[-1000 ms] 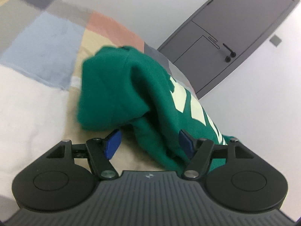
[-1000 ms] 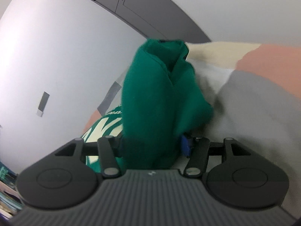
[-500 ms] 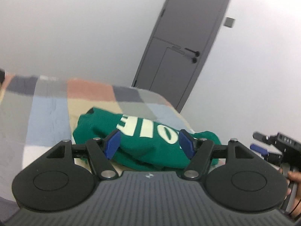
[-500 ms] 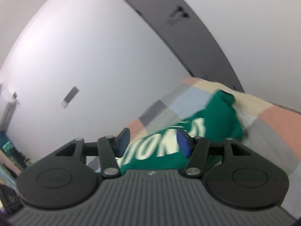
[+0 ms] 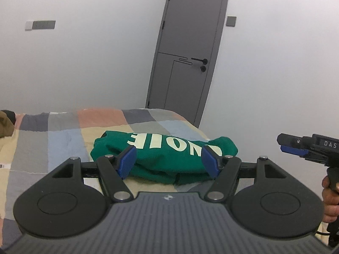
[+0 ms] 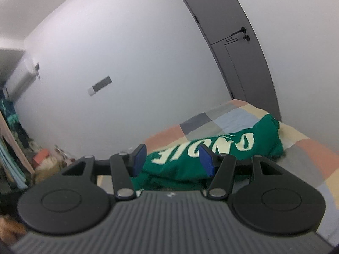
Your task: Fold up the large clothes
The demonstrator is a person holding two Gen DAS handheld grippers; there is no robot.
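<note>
1. Where the white wall [image 5: 84, 63] meets the corner, a grey door [image 5: 186, 63] stands shut w/ a black handle [image 5: 200, 59]; a grey plate [image 5: 43, 24] sits on the wall to the left of it, a smaller one [image 5: 231, 21] to the right.
2. Bed [image 5: 63, 135] fills the lower room, covered w/ a patchwork spread in peach, grey, pale blue & cream squares.
3. Green sweatshirt [image 5: 165, 158] lies folded into a thick bundle on the bed, towards the door-side edge; cream letters face up across its top. In the right wrist view the same bundle [image 6: 211, 158] lies on the spread, letters showing.
4. Clutter [image 6: 46, 160] on the floor by the far wall, left side of the right wrist view; too blurred to tell what's in it.
5. Left hand-held gripper [image 5: 168, 160]: blue pads wide apart, nothing btwn them, clear of the cloth & above it.
6. Right hand-held gripper [image 6: 172, 158]: pads also apart, holding nothing, off the sweatshirt. From the left wrist view it [image 5: 285, 145] shows at the right edge, beside the bed.
7. Person's hand [image 5: 330, 194] wraps its grip at the right edge of that view.
</note>
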